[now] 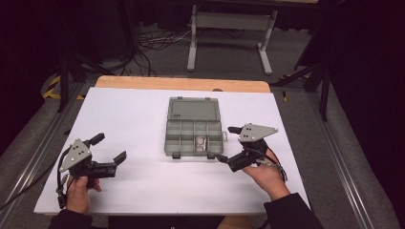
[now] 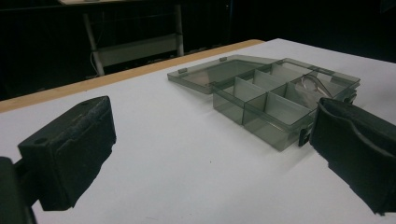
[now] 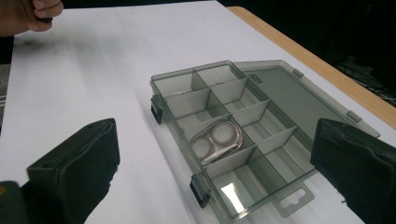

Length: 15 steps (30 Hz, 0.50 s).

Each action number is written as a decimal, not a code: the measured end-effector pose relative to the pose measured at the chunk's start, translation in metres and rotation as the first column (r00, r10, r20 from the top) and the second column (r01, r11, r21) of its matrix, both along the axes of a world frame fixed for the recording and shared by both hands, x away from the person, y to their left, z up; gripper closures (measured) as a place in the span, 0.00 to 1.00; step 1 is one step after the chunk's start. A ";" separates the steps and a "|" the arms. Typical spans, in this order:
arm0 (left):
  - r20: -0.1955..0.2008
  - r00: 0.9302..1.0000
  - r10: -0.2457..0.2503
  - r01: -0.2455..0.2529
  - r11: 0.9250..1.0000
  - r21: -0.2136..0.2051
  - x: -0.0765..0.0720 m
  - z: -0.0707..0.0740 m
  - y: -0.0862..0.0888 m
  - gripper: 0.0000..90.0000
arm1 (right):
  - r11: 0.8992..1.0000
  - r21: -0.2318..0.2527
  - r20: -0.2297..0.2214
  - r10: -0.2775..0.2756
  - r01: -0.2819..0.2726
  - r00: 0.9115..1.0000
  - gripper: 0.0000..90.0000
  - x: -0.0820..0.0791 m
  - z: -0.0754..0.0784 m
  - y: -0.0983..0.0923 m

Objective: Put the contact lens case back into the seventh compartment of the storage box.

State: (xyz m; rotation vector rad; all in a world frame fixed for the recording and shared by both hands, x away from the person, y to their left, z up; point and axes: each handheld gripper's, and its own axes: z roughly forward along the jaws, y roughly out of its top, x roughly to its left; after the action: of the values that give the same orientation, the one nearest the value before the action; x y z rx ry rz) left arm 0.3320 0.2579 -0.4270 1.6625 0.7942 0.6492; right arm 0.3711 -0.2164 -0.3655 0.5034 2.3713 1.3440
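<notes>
Dark floor and a tangle of cables lie behind the white worktop (image 1: 143, 119), whose far edge shows a strip of bare wood. Your organiser box (image 1: 194, 128) sits near the middle of it, lid thrown flat toward the far side, latches facing you. Its tray is split into small compartments, and one in the near row, toward your right, holds a pair of round silvery pieces (image 3: 215, 140); what exactly they are you cannot make out from here. The other compartments look bare.

Your left gripper (image 1: 109, 149) rests well apart from the box, low on the left, jaws wide apart and holding nothing. Your right gripper (image 1: 228, 143) is just beside the box's near right corner, jaws likewise spread and holding nothing, aimed across the tray in the right gripper view.

You appear to be at the approach step: nothing is gripped, and the right gripper is the one placed to act. If the round pieces are your goal, the next move calls for bringing the right jaws down into that compartment, narrow enough to clear the dividers, before closing. Steadying the box's left wall with your left gripper may keep the light tray from skidding.
</notes>
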 end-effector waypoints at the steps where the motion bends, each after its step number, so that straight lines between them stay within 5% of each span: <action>1: 0.000 1.000 0.000 0.000 1.000 0.000 0.000 0.000 0.000 0.01 | 1.000 0.005 -0.002 0.000 0.000 1.000 0.02 -0.001 -0.001 -0.001; 15: 0.003 1.000 0.000 0.000 1.000 0.000 0.000 0.000 0.000 0.01 | 0.996 0.091 0.003 -0.027 0.027 1.000 0.02 -0.013 -0.024 -0.025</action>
State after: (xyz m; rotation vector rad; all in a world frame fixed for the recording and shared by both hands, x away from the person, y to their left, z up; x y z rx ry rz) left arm 0.3317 0.2581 -0.4268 1.6611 0.7924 0.6511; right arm 0.3581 -0.2413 -0.3897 0.5556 2.3004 1.4443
